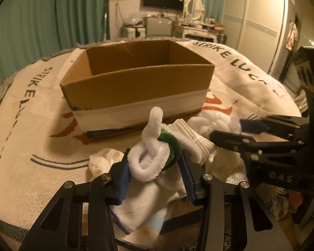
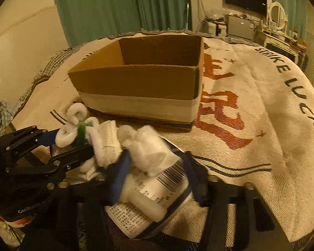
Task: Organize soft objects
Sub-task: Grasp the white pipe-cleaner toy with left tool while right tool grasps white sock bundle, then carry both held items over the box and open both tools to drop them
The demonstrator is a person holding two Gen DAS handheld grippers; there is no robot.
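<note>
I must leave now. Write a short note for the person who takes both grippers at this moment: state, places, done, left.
Left gripper: shut on the white and green chenille twist, above the white socks.
Right gripper: shut on a white wrapped bundle with a barcode label.
Cardboard box: open, standing on the blanket just beyond the pile; its floor is hidden from both views.
Done: both items appear gripped.
Left: probably carry each to the box, then the socks and other white pieces.
</note>
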